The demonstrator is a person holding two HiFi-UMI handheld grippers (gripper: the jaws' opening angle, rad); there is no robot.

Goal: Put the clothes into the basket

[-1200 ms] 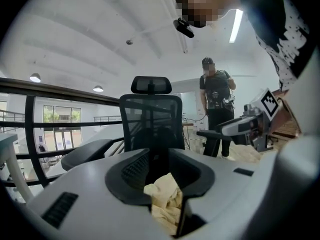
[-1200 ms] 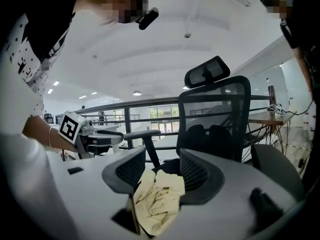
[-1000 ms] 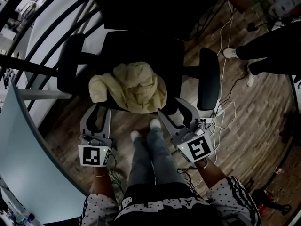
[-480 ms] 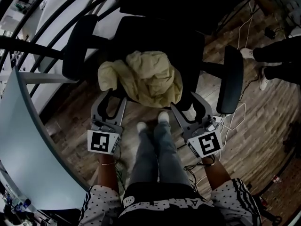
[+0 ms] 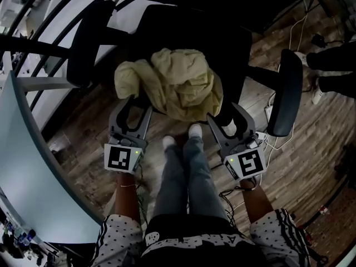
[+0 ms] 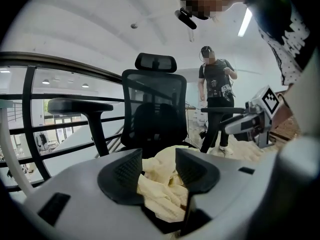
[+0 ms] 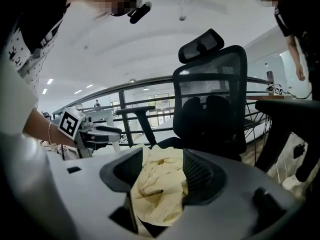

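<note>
Cream garment (image 5: 178, 82) heaped on office chair (image 5: 183, 32) seat. Left gripper (image 5: 133, 108) and right gripper (image 5: 225, 115) at garment's near edge. Both have jaws apart, just been opening, with cloth showing between them unpinched. Likely spread for two-handed grab.

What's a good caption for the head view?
Left gripper and right gripper, jaws just opening and empty, beside yellow cloth on chair.
</note>
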